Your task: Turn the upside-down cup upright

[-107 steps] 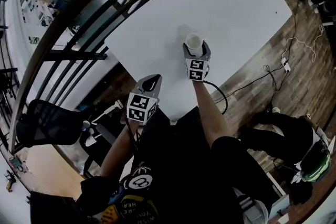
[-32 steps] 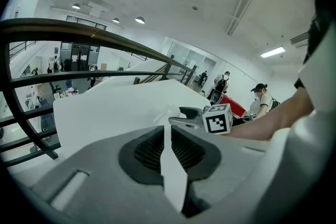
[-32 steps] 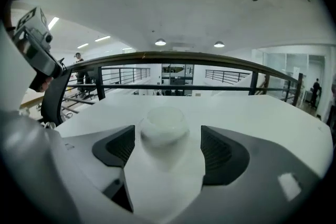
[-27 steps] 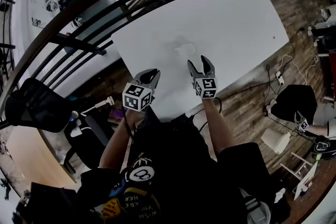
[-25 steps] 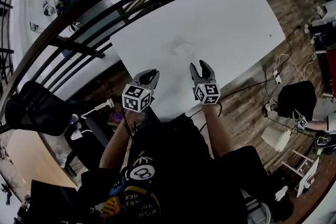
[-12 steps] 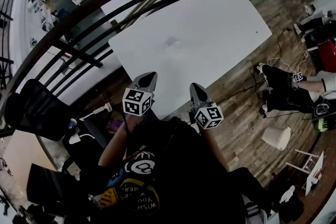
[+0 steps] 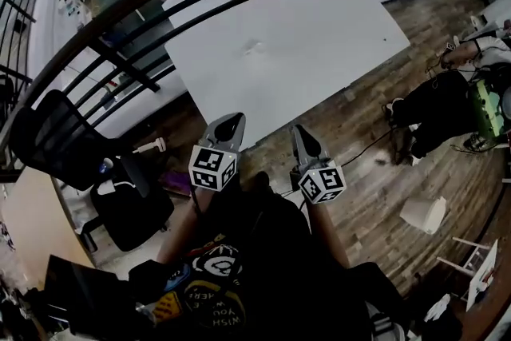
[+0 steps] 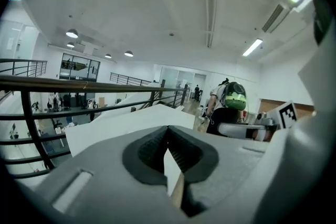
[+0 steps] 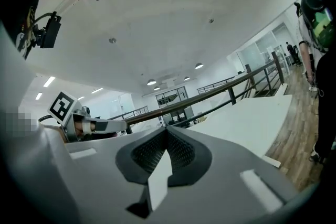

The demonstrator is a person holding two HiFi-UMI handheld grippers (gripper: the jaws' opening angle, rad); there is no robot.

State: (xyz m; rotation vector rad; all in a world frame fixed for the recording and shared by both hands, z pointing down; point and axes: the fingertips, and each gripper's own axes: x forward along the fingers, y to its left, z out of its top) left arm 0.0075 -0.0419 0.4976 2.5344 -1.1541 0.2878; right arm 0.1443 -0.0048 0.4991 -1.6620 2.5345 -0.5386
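On the table (image 7: 319,20), the cup (image 7: 255,49) shows only as a faint pale shape on the left half, well in from every edge. It is too washed out against the white top to tell whether it stands rim up or rim down. Neither gripper view shows it.

Both grippers are held off the table, near its near-left corner and well apart from the cup. The left gripper (image 7: 231,119) overlaps that corner in the head view. The right gripper (image 7: 298,131) sits just beside it, past the near edge and over the wooden floor (image 7: 375,172).

In the left gripper view, the left gripper (image 8: 168,128) has its jaws pressed together with nothing between the pads. The table (image 8: 131,123) and a dark railing (image 8: 79,85) lie beyond it, and a person in a green helmet (image 8: 235,97) stands to the right. In the right gripper view, the right gripper (image 9: 167,129) is likewise pressed together and holds nothing. The table (image 9: 252,120) lies to its right, the railing (image 9: 220,93) is behind, and the left gripper's marker cube (image 9: 63,105) is at the left.

A black chair (image 7: 52,148) stands past the table's left end.
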